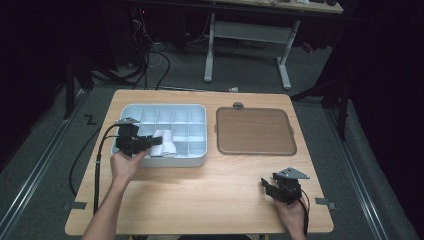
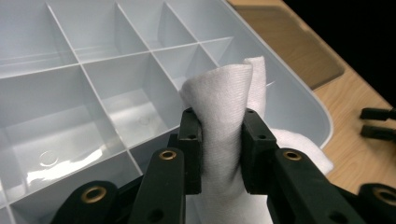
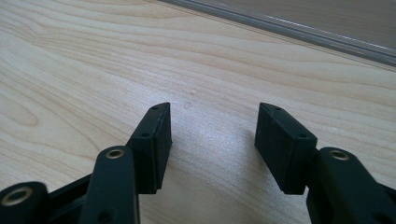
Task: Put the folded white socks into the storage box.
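A pale blue-grey divided tray (image 1: 197,159) stands on the left half of the wooden table. A white cloth (image 1: 163,142) hangs over its front compartments. My left gripper (image 1: 156,142) is shut on that white cloth (image 2: 223,116), whose bunched fabric stands up between the two black pads (image 2: 192,140); the divided tray (image 2: 299,98) lies right beneath. My right gripper (image 1: 266,187) rests near the table's front right edge. In the right gripper view my right gripper (image 3: 212,135) is open above bare wood with nothing between its jaws.
A brown flat tray (image 1: 255,131) lies to the right of the divided tray, with a small grey knob (image 1: 238,105) behind it. The brown tray's edge (image 3: 289,28) runs across the top of the right gripper view. A desk frame and cables stand beyond the table.
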`<state>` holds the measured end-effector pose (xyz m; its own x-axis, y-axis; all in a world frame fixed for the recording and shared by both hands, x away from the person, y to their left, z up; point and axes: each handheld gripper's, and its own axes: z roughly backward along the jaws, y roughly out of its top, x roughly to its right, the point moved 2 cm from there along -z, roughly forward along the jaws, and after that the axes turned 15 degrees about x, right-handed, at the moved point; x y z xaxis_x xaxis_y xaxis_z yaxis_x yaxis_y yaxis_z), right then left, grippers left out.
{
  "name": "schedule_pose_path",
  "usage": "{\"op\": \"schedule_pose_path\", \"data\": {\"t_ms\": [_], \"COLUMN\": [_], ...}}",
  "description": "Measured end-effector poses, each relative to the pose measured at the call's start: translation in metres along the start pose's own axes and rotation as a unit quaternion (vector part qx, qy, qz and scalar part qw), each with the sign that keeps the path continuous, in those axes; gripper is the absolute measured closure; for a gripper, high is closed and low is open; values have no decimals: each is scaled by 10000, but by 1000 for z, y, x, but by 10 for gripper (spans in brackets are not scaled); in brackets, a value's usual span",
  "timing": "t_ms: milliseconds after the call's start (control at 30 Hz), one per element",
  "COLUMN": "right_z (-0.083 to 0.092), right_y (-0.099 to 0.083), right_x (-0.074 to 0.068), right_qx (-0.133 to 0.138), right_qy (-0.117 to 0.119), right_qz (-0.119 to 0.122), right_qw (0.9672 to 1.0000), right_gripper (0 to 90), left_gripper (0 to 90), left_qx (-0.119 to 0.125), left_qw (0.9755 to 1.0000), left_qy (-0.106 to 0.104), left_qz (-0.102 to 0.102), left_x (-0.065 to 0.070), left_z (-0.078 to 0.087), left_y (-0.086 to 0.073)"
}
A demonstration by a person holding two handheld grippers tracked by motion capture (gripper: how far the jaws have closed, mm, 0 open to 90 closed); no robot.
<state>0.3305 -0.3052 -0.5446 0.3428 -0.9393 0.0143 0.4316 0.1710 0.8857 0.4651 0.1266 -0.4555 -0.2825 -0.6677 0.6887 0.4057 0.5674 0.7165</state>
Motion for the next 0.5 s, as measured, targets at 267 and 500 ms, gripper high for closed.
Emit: {"op": "schedule_pose_path", "data": {"t_ms": [267, 500], "right_z": [0, 0], "right_y": [0, 0], "right_x": [0, 0], "right_qx": [0, 1], "right_qy": [-2, -4], "right_qz": [5, 2], "right_qw": [10000, 10000], "right_gripper": [464, 464], "left_gripper": [737, 737], "left_qx": [-109, -242], "left_qw": [9995, 9973], "left_qy": [113, 250], "left_qz": [-290, -652], "left_x": [-7, -11], "left_z": [-5, -9], "left_y": [-9, -16]}}
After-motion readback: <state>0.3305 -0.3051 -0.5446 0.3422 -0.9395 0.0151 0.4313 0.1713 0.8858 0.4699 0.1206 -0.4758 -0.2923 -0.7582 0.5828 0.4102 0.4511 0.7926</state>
